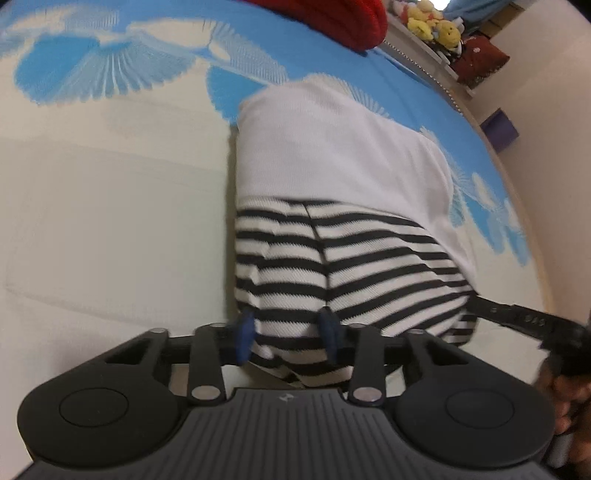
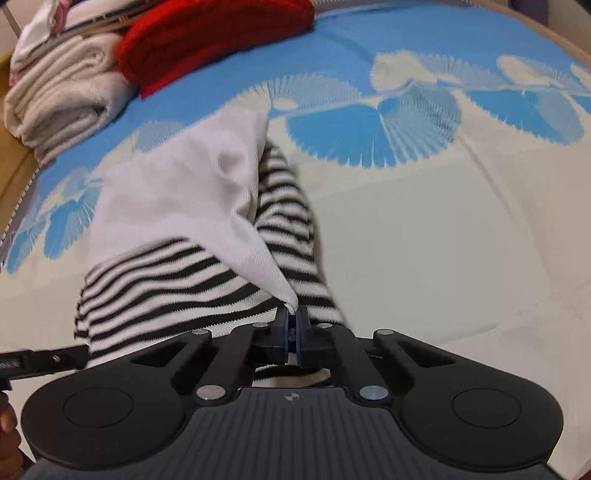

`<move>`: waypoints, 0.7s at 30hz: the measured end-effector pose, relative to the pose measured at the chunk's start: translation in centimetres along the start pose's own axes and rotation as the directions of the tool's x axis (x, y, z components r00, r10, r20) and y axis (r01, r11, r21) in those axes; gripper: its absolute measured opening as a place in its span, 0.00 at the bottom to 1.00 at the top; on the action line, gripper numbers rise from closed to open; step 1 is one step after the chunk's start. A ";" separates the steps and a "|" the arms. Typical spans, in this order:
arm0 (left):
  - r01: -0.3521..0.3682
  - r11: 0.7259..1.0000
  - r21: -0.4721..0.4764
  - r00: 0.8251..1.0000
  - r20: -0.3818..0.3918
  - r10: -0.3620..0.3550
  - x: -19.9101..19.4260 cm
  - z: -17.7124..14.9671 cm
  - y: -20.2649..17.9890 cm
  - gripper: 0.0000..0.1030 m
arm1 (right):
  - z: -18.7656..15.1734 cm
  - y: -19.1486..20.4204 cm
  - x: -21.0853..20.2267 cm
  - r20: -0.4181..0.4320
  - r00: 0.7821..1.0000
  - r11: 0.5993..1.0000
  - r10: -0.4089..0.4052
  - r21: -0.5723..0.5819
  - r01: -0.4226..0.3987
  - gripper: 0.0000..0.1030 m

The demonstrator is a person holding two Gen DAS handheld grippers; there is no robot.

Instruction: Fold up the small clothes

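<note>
One striped top lies on the one blue and white bed cover. The left gripper is half spread around its hem. The right gripper pinches its white corner. One red knit sits behind.

Garment: white panel, black-and-white stripes. Bedsheet: cream, printed with blue fan shapes. Far knit item: red. Folded towels: off-white. Gripper pads: blue.
</note>
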State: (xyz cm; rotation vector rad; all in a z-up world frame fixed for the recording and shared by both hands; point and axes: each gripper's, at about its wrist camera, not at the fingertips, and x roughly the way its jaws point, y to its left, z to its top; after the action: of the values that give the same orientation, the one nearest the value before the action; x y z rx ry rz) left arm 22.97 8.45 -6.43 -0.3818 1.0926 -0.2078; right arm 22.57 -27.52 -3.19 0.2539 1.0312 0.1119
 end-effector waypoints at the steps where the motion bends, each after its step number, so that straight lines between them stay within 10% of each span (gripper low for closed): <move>1: -0.028 0.999 0.029 1.000 0.010 0.027 0.0 -0.2 -0.4 0.33 | 0.1 -0.2 -0.2 0.006 1.000 1.000 -0.005 -0.006 0.005 0.02; 9: -0.183 0.965 0.187 0.981 0.095 0.167 -4.4 -0.4 -4.1 0.59 | -0.5 -0.2 -0.2 -0.054 0.997 0.996 -0.056 -0.065 0.053 0.04; 11: -0.216 0.953 0.214 0.971 0.152 0.186 -6.8 -1.0 -5.0 0.82 | -0.5 -0.4 -1.9 -0.011 0.996 0.995 -0.089 -0.051 0.088 0.10; 17: -0.299 0.932 0.206 0.920 0.322 0.224 -13.4 -5.6 -8.6 0.98 | -2.4 1.8 -10.4 0.239 0.967 0.981 -0.082 -0.151 0.121 0.56; 21: -0.292 0.925 0.244 0.903 0.389 0.182 -15.6 -10.4 -11.1 1.00 | -6.3 3.8 -15.1 0.330 0.944 0.970 -0.028 -0.219 0.106 0.60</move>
State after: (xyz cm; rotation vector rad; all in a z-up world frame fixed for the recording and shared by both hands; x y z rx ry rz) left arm 6.87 1.64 6.66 -0.0068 0.7200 -0.0750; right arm 9.54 -26.06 7.33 0.0187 0.6887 0.1240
